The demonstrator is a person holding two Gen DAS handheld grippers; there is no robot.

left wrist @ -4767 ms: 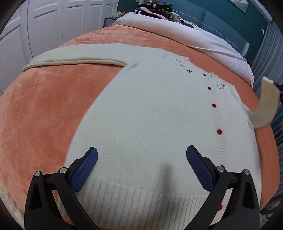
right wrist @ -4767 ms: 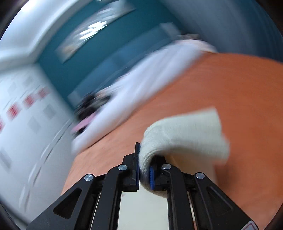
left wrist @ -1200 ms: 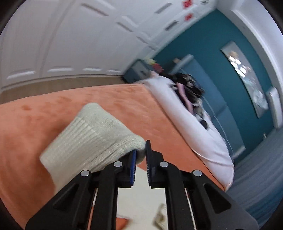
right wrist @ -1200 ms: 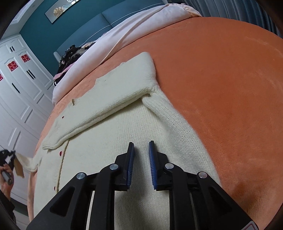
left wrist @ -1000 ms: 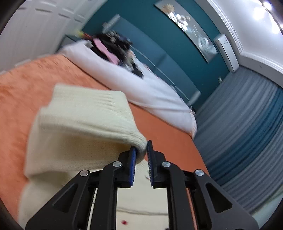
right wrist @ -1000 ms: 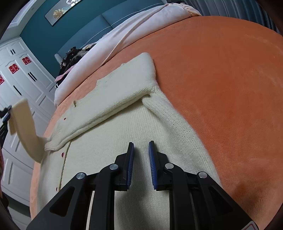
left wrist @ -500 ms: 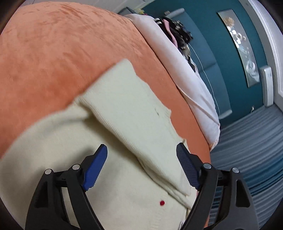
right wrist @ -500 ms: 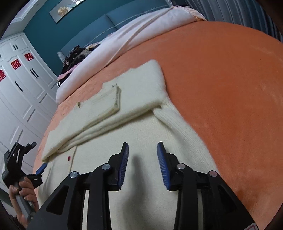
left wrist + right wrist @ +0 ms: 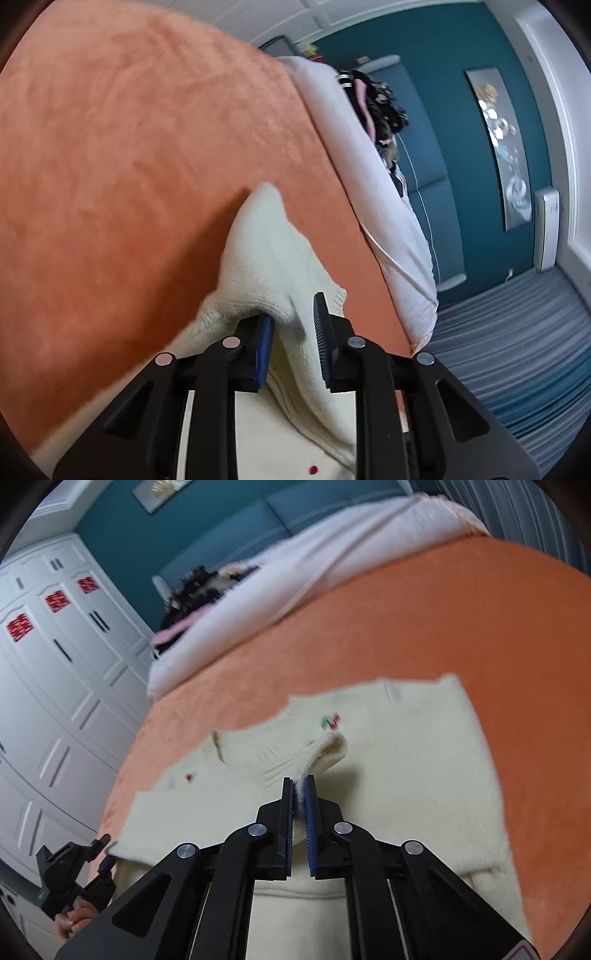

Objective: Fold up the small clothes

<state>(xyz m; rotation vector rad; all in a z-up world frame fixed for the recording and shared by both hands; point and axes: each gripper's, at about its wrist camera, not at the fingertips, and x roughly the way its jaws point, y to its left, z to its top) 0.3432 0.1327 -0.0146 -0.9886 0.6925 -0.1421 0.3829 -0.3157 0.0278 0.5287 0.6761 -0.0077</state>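
Note:
A cream knit cardigan (image 9: 406, 760) with red buttons (image 9: 313, 469) lies on the orange bed, its sleeves folded across its body. My right gripper (image 9: 300, 794) is closing on a thin ribbed edge of the cardigan, and a fold of it (image 9: 327, 751) is raised just ahead of the fingertips. My left gripper (image 9: 291, 328) is closing on a bunched edge of the cardigan (image 9: 266, 258), which humps up over the left finger. In the right wrist view the left gripper (image 9: 79, 860) sits at the cardigan's left edge, held by a hand (image 9: 74, 919).
The orange blanket (image 9: 129, 147) spreads wide around the cardigan. A pale pink duvet (image 9: 332, 557) and a pile of dark clothes (image 9: 384, 107) lie at the bed's far end. White wardrobe doors (image 9: 55, 657) stand on the left, striped carpet (image 9: 517, 332) on the right.
Both grippers stood open half a second ago and now pinch the knit. The left one let go of the sleeve cuff and dropped to the cardigan's edge. The right one rose with its edge.

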